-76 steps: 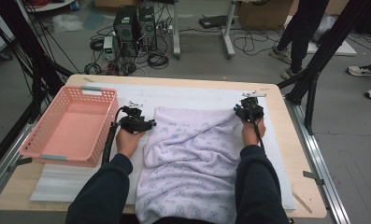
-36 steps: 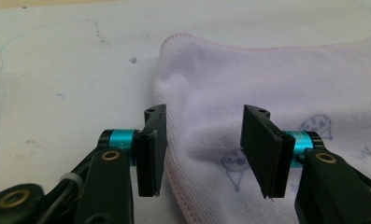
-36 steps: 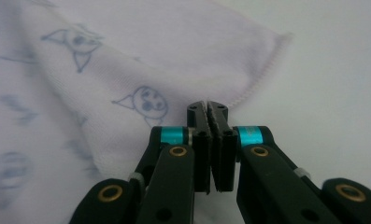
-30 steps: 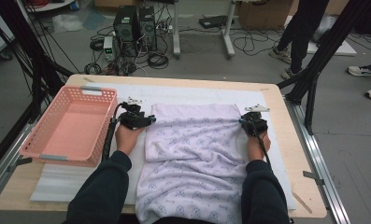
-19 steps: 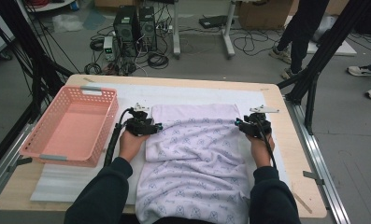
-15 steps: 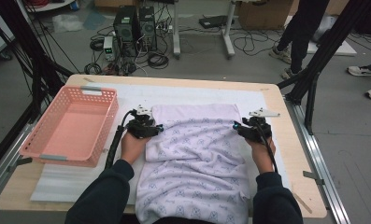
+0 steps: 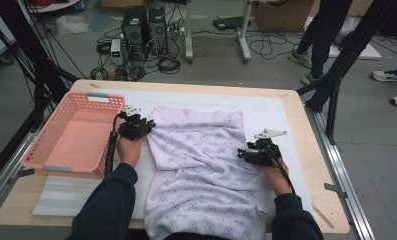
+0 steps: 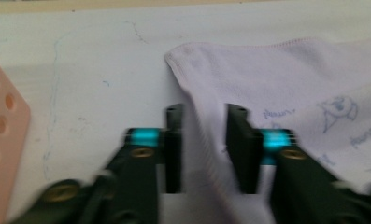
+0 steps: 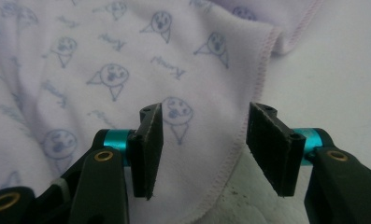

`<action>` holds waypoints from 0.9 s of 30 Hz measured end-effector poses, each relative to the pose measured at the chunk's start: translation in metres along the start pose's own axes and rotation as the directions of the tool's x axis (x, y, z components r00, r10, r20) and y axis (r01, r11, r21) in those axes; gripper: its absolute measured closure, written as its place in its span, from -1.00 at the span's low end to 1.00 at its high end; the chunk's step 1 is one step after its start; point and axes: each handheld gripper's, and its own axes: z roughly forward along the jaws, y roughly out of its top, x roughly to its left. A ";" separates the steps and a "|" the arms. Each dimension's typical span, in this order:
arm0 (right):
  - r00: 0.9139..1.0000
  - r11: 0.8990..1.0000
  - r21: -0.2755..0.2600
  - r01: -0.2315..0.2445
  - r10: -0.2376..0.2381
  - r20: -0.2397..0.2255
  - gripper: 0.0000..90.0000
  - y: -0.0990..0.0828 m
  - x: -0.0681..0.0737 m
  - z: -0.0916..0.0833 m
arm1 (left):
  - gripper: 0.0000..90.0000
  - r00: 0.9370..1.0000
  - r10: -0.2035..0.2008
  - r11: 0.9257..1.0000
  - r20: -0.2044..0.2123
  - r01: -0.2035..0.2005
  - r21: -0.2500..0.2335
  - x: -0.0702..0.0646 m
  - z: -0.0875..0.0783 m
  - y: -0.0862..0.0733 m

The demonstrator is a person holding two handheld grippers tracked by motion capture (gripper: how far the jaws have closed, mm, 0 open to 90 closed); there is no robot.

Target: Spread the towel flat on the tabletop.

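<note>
high view, cloth: pale lilac printed cloth (image 7: 201, 165) lies spread on the white mat (image 7: 276, 112), folded over at the far end, near end hangs off the table (image 7: 311, 200) edge toward the person
high view, left gripper: left gripper (image 7: 147, 129) at the cloth's far-left corner, just beside the pink basket (image 7: 73, 135), jaws point at the cloth edge
high view, right gripper: right gripper (image 7: 241, 154) at the cloth's right edge, about mid-length, grey plate on top, jaws point left onto the cloth
high view, surroundings: computer boxes (image 7: 146, 25) and cables on the floor behind the table, a person standing (image 7: 321, 35) at far right
left gripper view, jaws: left gripper (image 8: 203, 149) jaws apart, have just been opening; cloth (image 8: 290, 112) edge runs up between them, pads not pressing it
left gripper view, cloth: rounded corner of cloth just ahead of the jaws, flat on the white mat (image 8: 94, 84); basket (image 8: 3, 135) at left edge; frame blurred
right gripper view, jaws: right gripper (image 9: 206, 149) jaws wide apart, have just been opening; stitched hem of the cloth (image 9: 103, 70) lies between them, nothing clamped
right gripper view, cloth: print of small faces, hem curves from top right down between the jaws, bare mat (image 9: 337, 79) at right
</note>
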 end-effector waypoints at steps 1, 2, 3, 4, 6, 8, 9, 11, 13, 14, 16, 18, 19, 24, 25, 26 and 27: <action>1.000 1.000 -0.004 0.003 -0.003 0.009 0.01 0.000 0.002 0.001 | 0.21 1.000 0.004 1.000 0.004 -0.004 0.000 -0.001 -0.001 0.000; 1.000 1.000 -0.006 0.007 -0.007 0.014 0.03 0.000 0.001 0.002 | 0.17 1.000 0.005 1.000 0.014 -0.005 -0.003 -0.001 -0.002 -0.001; 1.000 1.000 -0.001 0.007 -0.007 0.018 0.06 0.000 0.002 0.001 | 0.16 1.000 0.006 1.000 0.025 -0.006 -0.001 -0.002 -0.002 -0.001; 1.000 1.000 0.000 0.007 -0.007 0.019 0.14 0.000 0.002 0.001 | 0.13 0.999 0.002 1.000 0.038 -0.002 0.003 -0.003 -0.002 -0.002; 1.000 1.000 -0.002 0.022 -0.022 0.000 0.74 0.001 0.003 0.000 | 0.07 0.998 -0.004 1.000 0.065 0.004 0.003 -0.005 -0.004 -0.002; 0.998 0.998 -0.013 0.061 -0.061 0.006 0.92 0.002 0.004 0.001 | 0.04 0.996 0.007 1.000 0.088 -0.006 -0.004 -0.008 -0.006 -0.002; 0.992 0.995 -0.013 0.097 -0.096 0.077 0.93 0.003 0.004 0.002 | 0.03 0.995 0.006 1.000 0.104 -0.006 -0.005 -0.010 -0.008 -0.003; 0.967 0.992 -0.008 0.126 -0.121 0.223 0.93 0.001 -0.004 0.003 | 0.00 0.992 0.016 1.000 0.127 -0.016 0.005 -0.013 -0.011 -0.003; 0.960 0.999 -0.038 0.038 -0.026 0.280 0.92 -0.003 -0.019 0.003 | -0.01 0.987 0.028 1.000 0.159 -0.030 0.009 -0.016 -0.016 -0.005; 0.954 0.998 -0.061 0.014 0.005 0.298 0.90 -0.003 -0.023 0.000 | -0.01 0.983 0.036 0.999 0.179 -0.040 0.014 -0.018 -0.019 -0.005; 0.953 0.998 -0.068 0.014 0.007 0.303 0.80 -0.003 -0.024 -0.004 | -0.03 0.974 0.042 0.998 0.222 -0.053 0.041 -0.024 -0.022 -0.006; 0.958 0.996 -0.086 0.000 0.025 0.285 0.60 -0.003 -0.025 -0.007 | -0.04 0.964 0.068 0.996 0.259 -0.083 0.044 -0.032 -0.025 -0.008; 0.959 0.996 -0.093 -0.004 0.030 0.283 0.56 -0.002 -0.025 -0.009 | -0.03 0.958 0.072 0.996 0.279 -0.085 0.036 -0.037 -0.027 -0.010; 0.972 0.987 -0.150 -0.052 0.084 0.220 0.33 -0.003 -0.028 -0.026 | -0.05 0.939 0.125 0.985 0.321 -0.157 0.075 -0.056 -0.029 -0.022; 0.975 0.987 -0.154 -0.041 0.072 0.208 0.33 -0.003 -0.028 -0.029 | -0.06 0.935 0.143 0.979 0.325 -0.181 0.090 -0.058 -0.027 -0.025; 0.978 0.988 -0.151 -0.034 0.064 0.197 0.32 -0.003 -0.027 -0.033 | -0.07 0.934 0.152 0.976 0.323 -0.194 0.102 -0.062 -0.026 -0.028; 0.980 0.988 -0.154 -0.029 0.058 0.188 0.29 -0.004 -0.027 -0.036 | -0.08 0.932 0.161 0.973 0.324 -0.206 0.108 -0.065 -0.025 -0.031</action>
